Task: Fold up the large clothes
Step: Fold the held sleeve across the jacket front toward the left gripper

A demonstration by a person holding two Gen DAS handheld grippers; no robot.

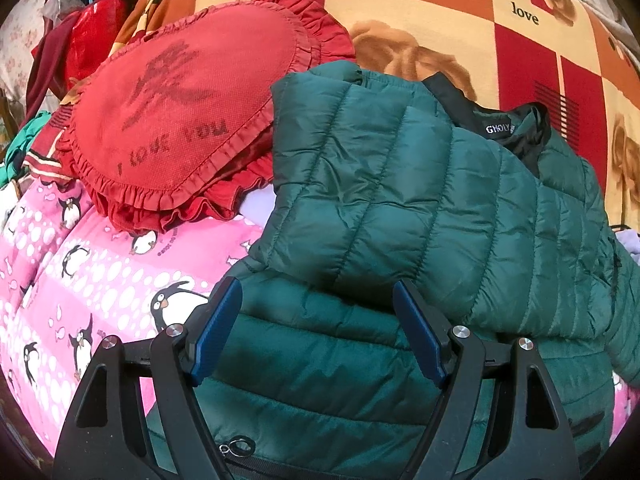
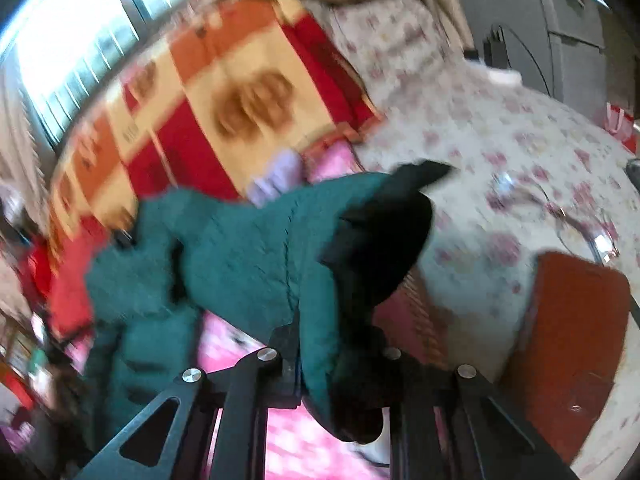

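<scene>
Fold in progress: left gripper (image 1: 316,332) spread wide, empty, over green jacket (image 1: 420,200); right gripper (image 2: 340,356) apparently clamps its edge. Next: lay flat.

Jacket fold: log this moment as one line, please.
step: folding jacket | left tool: open, above jacket | right tool: shut on jacket, lifting an edge | right view blurred

Dark green quilted jacket (image 1: 420,200), black lining. Red frilled cushion (image 1: 180,120). Pink penguin-print quilt (image 1: 80,280). Orange-red-cream checked blanket (image 1: 440,8). White-pink floral sheet (image 2: 520,152).
</scene>
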